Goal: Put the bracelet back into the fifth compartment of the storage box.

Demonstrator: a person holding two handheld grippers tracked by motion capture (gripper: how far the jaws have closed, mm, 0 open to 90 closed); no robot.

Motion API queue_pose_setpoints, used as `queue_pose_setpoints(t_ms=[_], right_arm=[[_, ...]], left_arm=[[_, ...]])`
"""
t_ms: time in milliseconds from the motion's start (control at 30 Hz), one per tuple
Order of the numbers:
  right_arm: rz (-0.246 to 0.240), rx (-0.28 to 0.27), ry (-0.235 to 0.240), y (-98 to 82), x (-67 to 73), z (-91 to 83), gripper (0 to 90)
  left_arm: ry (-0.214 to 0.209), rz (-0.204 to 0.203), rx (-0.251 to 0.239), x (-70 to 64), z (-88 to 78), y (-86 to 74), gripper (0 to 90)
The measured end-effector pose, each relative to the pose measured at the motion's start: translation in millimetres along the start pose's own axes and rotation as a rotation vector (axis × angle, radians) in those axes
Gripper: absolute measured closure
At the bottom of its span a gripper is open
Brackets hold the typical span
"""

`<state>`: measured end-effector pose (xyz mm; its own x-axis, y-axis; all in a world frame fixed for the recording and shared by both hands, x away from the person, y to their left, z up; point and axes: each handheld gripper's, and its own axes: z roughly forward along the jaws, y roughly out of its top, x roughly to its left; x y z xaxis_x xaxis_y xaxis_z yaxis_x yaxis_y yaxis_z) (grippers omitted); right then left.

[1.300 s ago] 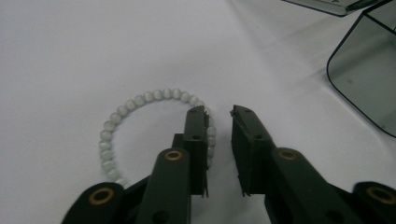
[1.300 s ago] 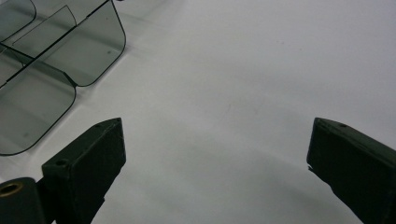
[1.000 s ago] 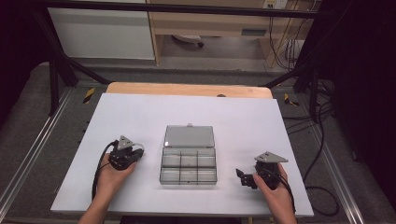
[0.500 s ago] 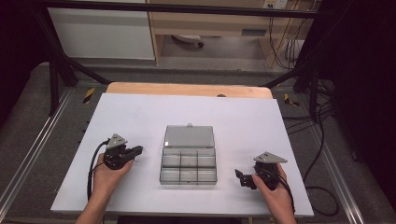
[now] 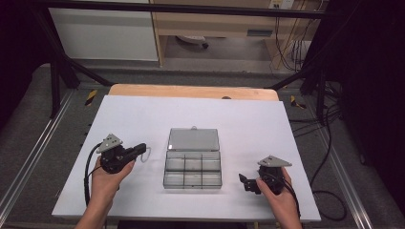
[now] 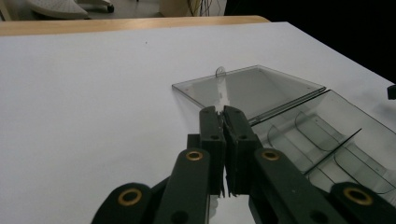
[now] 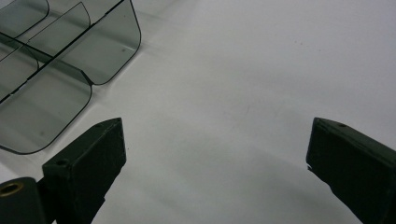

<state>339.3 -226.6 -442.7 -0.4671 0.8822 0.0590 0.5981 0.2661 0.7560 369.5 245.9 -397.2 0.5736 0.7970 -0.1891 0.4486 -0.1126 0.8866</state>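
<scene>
White sheet covers the worktop (image 5: 143, 114), wooden edge showing at the far side. Clear compartment box (image 5: 193, 164) sits at centre, lid (image 5: 193, 140) folded flat open toward the far edge, tray of six cells on the near side; cells look empty. Left gripper (image 5: 142, 149) is just left of the box, level with the hinge line, pointing right toward it; its jaws are pressed together, and a thin pale looped thing (image 5: 145, 154) hangs at the tips, pinched as far as the left gripper view allows. Right gripper (image 5: 244, 182) is low by the tray's near right corner, pointing left, jaws wide apart with nothing between them. Box's long axis, lid to tray, runs far to near, so each gripper meets a long side. Judgement: left gripper is nearer the cells and carries the piece; its move is rightward over the tray wall.
</scene>
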Motion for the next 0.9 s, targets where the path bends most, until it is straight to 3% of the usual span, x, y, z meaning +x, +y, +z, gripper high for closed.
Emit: queue_pose_setpoints(t_ms=[200, 400, 733, 900], right_arm=[[-0.007, 0.002, 0.005, -0.5, -0.7, 0.7, 5.3], [-0.010, 0.004, 0.010, 0.2, 0.1, 1.3, 5.4], [-0.008, 0.004, 0.013, 0.1, -0.5, 1.2, 5.3], [-0.008, 0.006, 0.012, -0.2, -0.8, 1.0, 5.4]], left_arm=[[-0.017, 0.018, -0.029, -13.1, -4.9, 7.0, 87.6], [-0.074, 0.065, -0.050, -42.0, -4.9, 17.6, 87.6], [-0.153, 0.114, -0.046, -74.4, 2.1, 23.4, 87.6], [-0.173, 0.128, -0.028, -82.2, 7.1, 21.4, 87.6]])
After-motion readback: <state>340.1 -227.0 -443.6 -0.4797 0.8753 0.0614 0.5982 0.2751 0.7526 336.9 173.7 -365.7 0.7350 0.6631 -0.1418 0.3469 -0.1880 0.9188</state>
